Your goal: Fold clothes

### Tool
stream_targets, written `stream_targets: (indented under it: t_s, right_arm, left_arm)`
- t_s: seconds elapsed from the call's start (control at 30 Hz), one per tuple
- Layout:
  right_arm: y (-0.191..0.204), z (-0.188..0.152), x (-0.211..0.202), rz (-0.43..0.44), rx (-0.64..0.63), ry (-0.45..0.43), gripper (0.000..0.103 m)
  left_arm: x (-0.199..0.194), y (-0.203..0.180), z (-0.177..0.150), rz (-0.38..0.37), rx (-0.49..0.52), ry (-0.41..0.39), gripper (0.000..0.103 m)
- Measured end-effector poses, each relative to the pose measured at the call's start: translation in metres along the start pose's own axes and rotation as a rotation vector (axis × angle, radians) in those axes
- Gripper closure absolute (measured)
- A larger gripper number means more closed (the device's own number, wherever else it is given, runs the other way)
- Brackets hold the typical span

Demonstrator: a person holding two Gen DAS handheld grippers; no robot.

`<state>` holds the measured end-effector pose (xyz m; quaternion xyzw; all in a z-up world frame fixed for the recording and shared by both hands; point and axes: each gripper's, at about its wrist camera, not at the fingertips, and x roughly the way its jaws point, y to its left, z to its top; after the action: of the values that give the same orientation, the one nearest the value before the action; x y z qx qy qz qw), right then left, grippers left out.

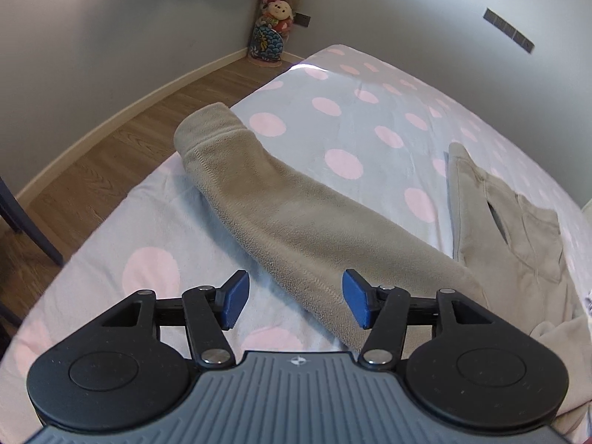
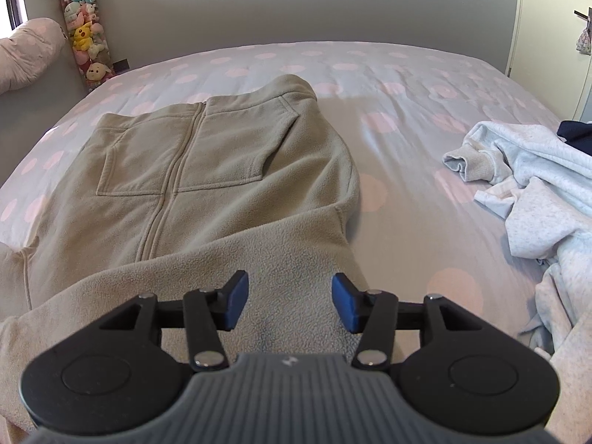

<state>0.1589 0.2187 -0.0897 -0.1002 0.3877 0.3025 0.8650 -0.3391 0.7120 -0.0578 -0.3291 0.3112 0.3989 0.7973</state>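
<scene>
Your left gripper [image 1: 294, 298] hangs with its blue pads [image 1: 235, 301] standing well apart and nothing pinched between them; under it lies one sleeve [image 1: 281, 218] of the beige fleece zip jacket [image 2: 192, 170], stretched out across the bed toward the cuff near the bed's edge. Your right gripper [image 2: 289, 301] is parted just as wide and also grips nothing, poised above the jacket's near fleece fold. That jacket lies front up on the pale bedspread with pink dots [image 2: 407, 118], zip running down its middle, two patch pockets on either side of it, its other sleeve folded in over the body.

To your right on the bedspread sits a crumpled heap of light grey sweatshirts [image 2: 536, 203], well apart from the jacket, with a dark navy garment [image 2: 577, 133] behind it. Bare bedspread lies between jacket and heap, and beyond the jacket to the grey wall [image 2: 296, 3]. Past the bed's left edge you have wooden floor [image 1: 122, 148], and a tall clear tube stuffed with plush toys [image 2: 83, 33] stands in the corner.
</scene>
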Motion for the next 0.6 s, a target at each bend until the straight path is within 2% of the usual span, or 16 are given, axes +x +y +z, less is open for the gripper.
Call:
stream_targets:
  t_s: [0.17,0.3,0.43,0.6]
  right_arm:
    - [-0.004,-0.004,-0.002,-0.032,0.012,0.002,0.047]
    - [-0.006,-0.006,-0.004,-0.051,0.012,0.001,0.045]
    - [-0.008,-0.006,-0.007,-0.067,-0.009,-0.005,0.043]
    - [-0.01,-0.005,-0.006,-0.072,-0.031,-0.007,0.042]
  left_arm:
    - [0.03,0.014,0.005,-0.022,-0.063,0.004,0.045]
    - [0.055,0.025,0.015,-0.054,-0.14,-0.037,0.043]
    - [0.078,0.038,0.03,-0.004,-0.215,-0.092,0.041]
    - [0.107,0.061,0.047,0.086,-0.283,-0.116,0.041]
